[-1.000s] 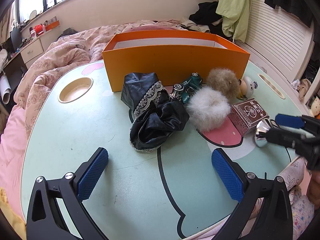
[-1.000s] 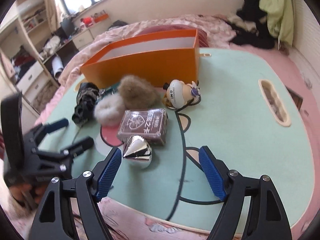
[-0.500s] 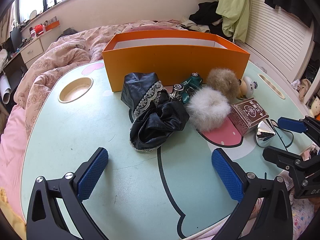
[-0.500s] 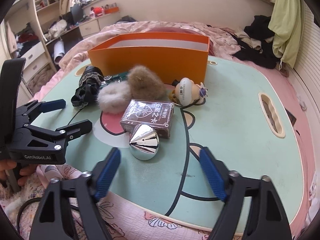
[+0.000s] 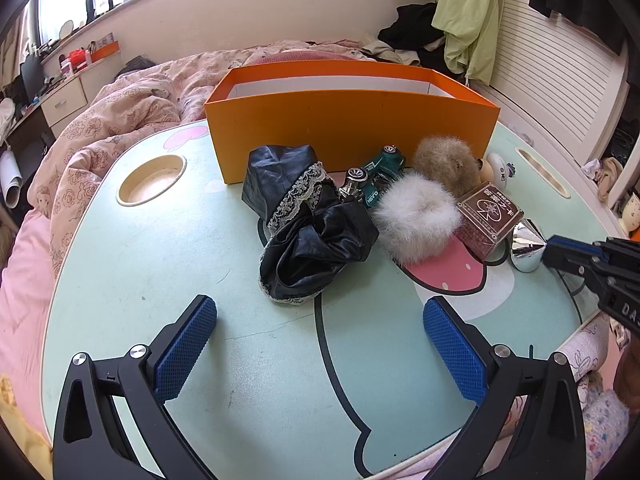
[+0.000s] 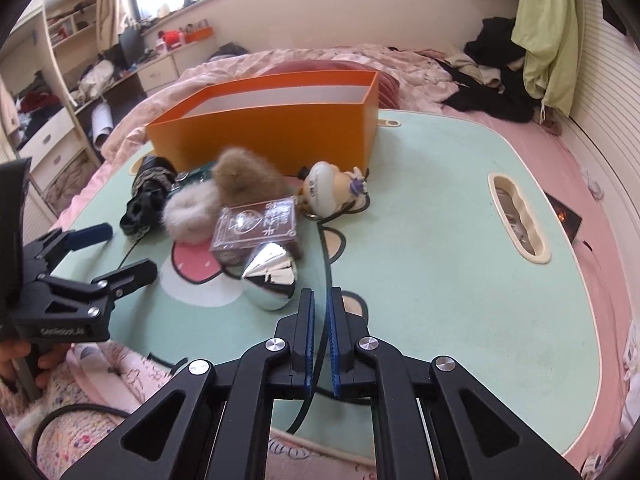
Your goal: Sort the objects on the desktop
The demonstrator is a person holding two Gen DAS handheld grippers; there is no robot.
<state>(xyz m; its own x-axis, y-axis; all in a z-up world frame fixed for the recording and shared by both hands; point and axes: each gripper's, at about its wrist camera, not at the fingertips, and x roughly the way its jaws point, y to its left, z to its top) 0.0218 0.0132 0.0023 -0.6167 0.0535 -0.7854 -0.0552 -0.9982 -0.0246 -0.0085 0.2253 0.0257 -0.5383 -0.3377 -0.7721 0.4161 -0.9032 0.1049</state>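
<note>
An orange box (image 5: pixel 352 124) stands open at the back of the mint-green table (image 5: pixel 160 264). In front of it lie a black lace-trimmed cloth (image 5: pixel 308 224), a green toy car (image 5: pixel 376 180), a white fluffy ball (image 5: pixel 416 216), a brown fluffy ball (image 5: pixel 444 160), a brown card box (image 5: pixel 488 216), a silver cone (image 6: pixel 272 276) and a round white toy (image 6: pixel 328 192). My left gripper (image 5: pixel 320 344) is open and empty, short of the black cloth. My right gripper (image 6: pixel 320 308) is shut and empty, just right of the silver cone.
A round cup recess (image 5: pixel 152 180) sits at the table's left and a slot recess (image 6: pixel 518 220) at its right. A pink flowered duvet (image 5: pixel 120 120) lies behind the table. Drawers and shelves (image 6: pixel 60 128) stand at far left.
My right gripper has closed from wide open to shut and moved up close beside the silver cone. My left gripper has held still and stayed open.
</note>
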